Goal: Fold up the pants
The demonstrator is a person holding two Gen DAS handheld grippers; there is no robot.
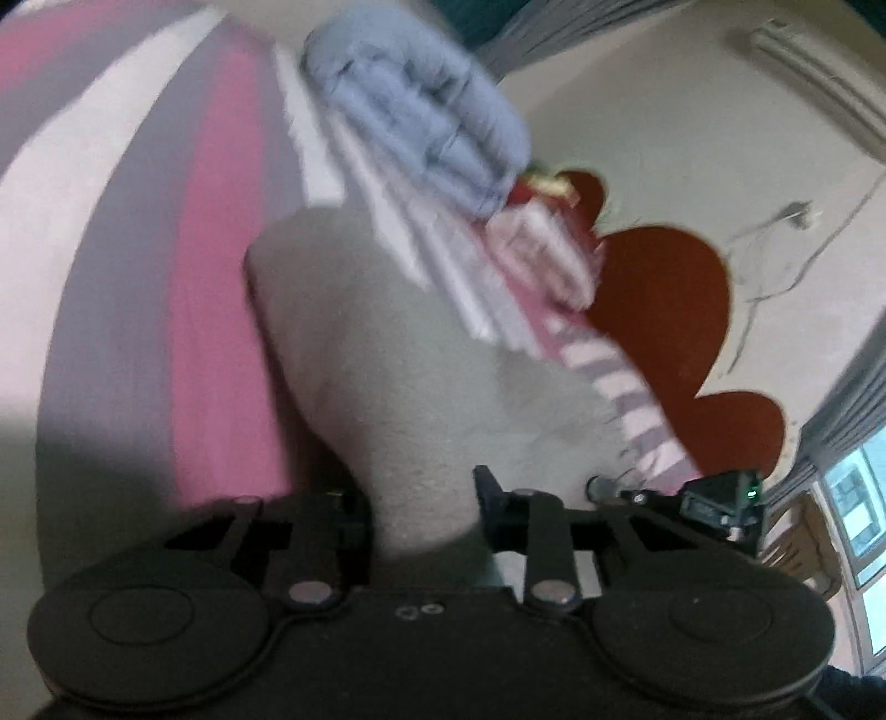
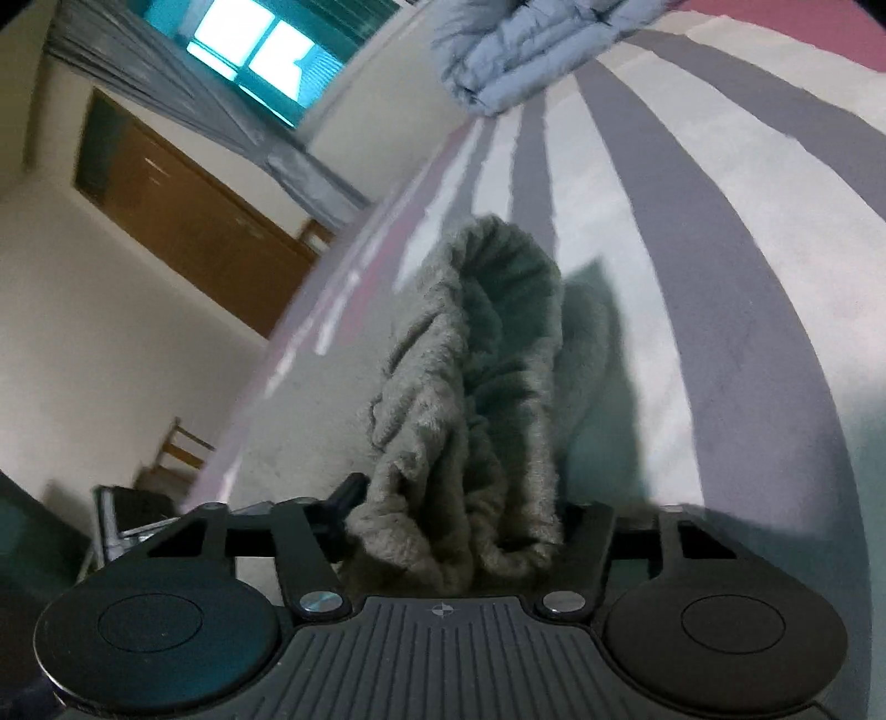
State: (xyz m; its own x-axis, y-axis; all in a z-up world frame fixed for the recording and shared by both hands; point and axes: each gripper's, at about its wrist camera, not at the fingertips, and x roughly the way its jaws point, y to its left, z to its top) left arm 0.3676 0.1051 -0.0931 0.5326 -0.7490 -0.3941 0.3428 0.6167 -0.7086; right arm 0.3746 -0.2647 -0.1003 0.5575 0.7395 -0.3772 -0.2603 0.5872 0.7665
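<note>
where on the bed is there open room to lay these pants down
Bare striped bedspread lies right of the lifted grey pants, below the blue quilt. In the left view, pink stripes left of the pants are free. Crowded near the quilt and the bed edge.

Dim indoor light; bright window (image 2: 260,52) glares ahead-left of right tongs. Left view motion-blurred. Fisheye bending at edges.

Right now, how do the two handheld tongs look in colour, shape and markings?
Both are matte black. The left tongs have two round discs, silver pivot bolts and a smooth body. The right tongs have the same discs and bolts, but a ribbed body with a small crosshair mark.
</note>
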